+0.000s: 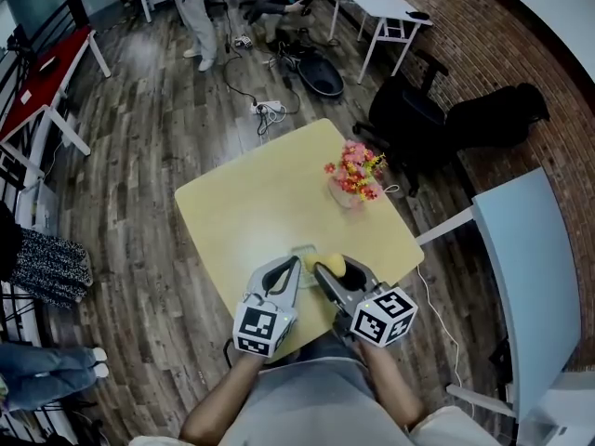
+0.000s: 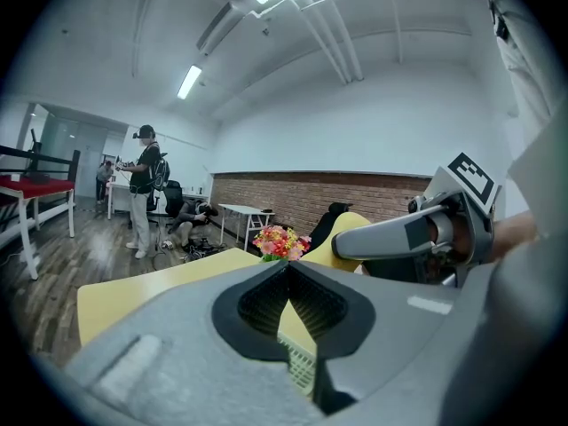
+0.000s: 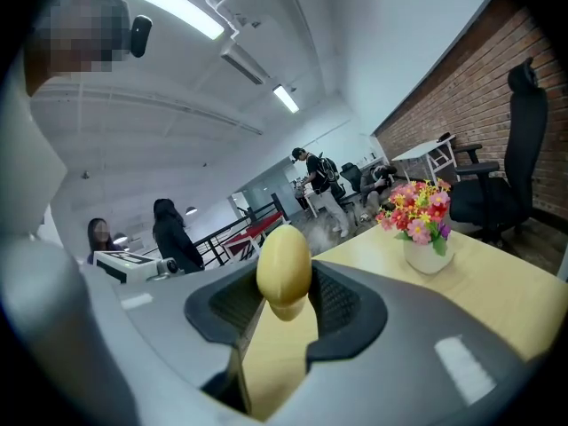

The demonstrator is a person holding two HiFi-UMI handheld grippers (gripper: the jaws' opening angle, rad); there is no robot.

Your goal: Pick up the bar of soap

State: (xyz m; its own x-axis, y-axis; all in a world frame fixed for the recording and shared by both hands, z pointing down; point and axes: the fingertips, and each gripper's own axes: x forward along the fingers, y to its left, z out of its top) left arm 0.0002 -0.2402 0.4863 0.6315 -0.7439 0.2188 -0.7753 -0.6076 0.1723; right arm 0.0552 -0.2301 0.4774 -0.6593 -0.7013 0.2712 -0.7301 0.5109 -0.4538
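The yellow oval bar of soap [image 3: 284, 267] stands upright between the pads of my right gripper [image 3: 284, 298], which is shut on it and holds it off the table. From the head view the soap [image 1: 334, 266] shows at the right gripper [image 1: 329, 271] tips, over the near edge of the pale yellow table [image 1: 251, 212]. Beside it my left gripper [image 1: 289, 272] has its jaws closed tip to tip with nothing between them [image 2: 287, 271]. A white slotted soap dish [image 1: 303, 250] lies on the table below the tips, its mesh [image 2: 302, 366] seen in the left gripper view.
A small pot of pink and yellow flowers [image 1: 353, 175] stands at the table's far right. Around the table are a black office chair [image 1: 404, 114], white tables [image 1: 376, 3], a red table [image 1: 46, 68], floor cables [image 1: 265, 110] and several people at the far end.
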